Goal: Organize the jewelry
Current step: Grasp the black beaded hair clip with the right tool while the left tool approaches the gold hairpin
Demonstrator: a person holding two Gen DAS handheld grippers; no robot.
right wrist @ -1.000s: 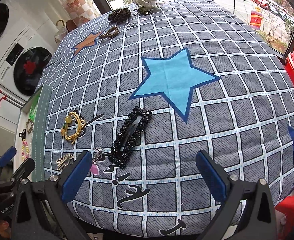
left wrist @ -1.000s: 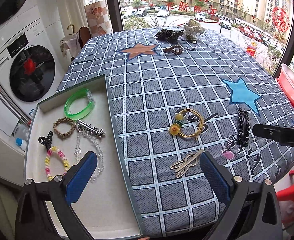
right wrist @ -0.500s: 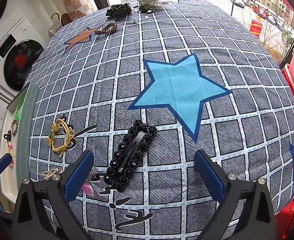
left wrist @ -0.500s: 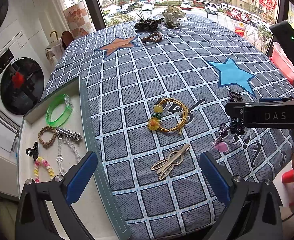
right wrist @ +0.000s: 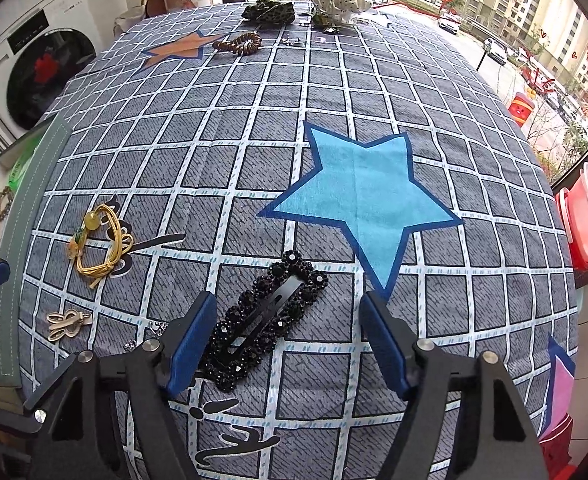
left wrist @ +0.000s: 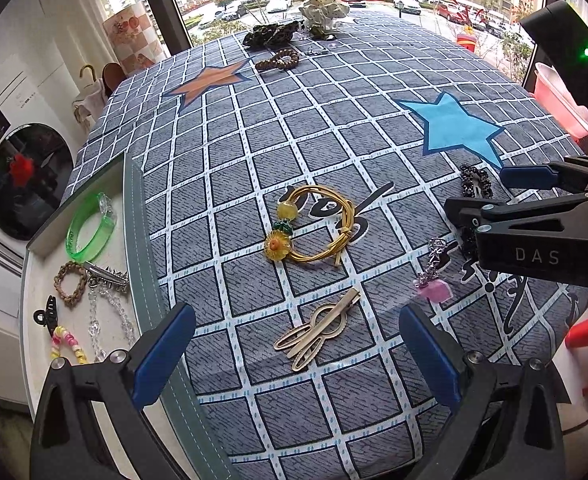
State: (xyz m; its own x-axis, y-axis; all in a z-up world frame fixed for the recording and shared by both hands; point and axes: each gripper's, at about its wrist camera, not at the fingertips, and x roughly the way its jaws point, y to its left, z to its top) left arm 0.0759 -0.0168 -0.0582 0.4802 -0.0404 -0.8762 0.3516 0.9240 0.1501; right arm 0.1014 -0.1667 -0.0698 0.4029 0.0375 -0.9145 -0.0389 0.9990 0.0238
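1. Approaching the black beaded hair clip (right wrist: 267, 320), the right gripper (right wrist: 285, 344) has its jaws spread, with the clip between the blue pads. The left pad (right wrist: 191, 344) sits just beside the clip's near end; the right pad stands apart from it. No contact is visible yet.
2. The clip lies flat on the checked tablecloth (right wrist: 334, 80), angled from near-left to far-right, just near of the blue star patch (right wrist: 362, 196). A straddling approach suits it, since the jaws can then close across its narrow width.
3. The left gripper (left wrist: 294, 356) also has its jaws spread and holds nothing. It hangs over the near edge of the cloth, with the rabbit-shaped clip (left wrist: 318, 328) lying between its pads and slightly beyond them.
4. The open box (left wrist: 133, 208) sits at the left edge of the table. It already holds a green bangle (left wrist: 89, 232), a braided bracelet (left wrist: 69, 284), a crystal strand, a small black claw clip and a pastel bead bracelet, so it appears to be the collection point.
5. Remaining on the cloth near the grippers: the yellow cord bracelet (left wrist: 314, 228) and the pink charm (left wrist: 434, 280). More pieces lie at the far end of the table.
6. Judged next step: lower and close the right gripper on the black clip.
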